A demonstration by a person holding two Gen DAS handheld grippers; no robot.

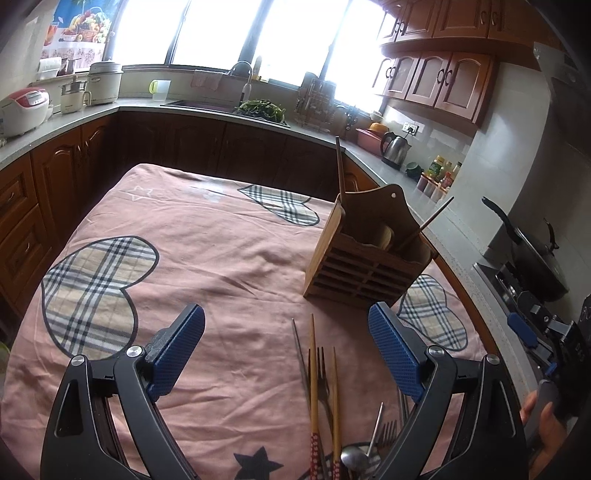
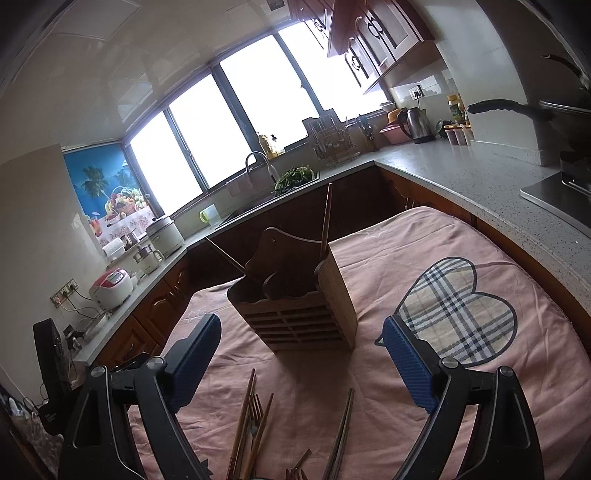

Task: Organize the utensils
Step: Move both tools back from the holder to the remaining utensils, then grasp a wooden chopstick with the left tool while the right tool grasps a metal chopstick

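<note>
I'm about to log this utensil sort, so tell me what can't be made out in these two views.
- Utensil pile: left wrist view, handle ends cut off by the bottom edge and the left gripper; no full count.
- Wooden holder: right wrist view, its walls hide what sits inside besides two sticks.
- Right gripper: open, empty.
- Windows: overexposed, nothing outside shows.

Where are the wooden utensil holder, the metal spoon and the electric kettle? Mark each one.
wooden utensil holder (image 1: 360,271), left wrist view, slatted front wall.
metal spoon (image 1: 354,458), left wrist view, bowl.
electric kettle (image 2: 415,125), right wrist view, steel body.
</note>
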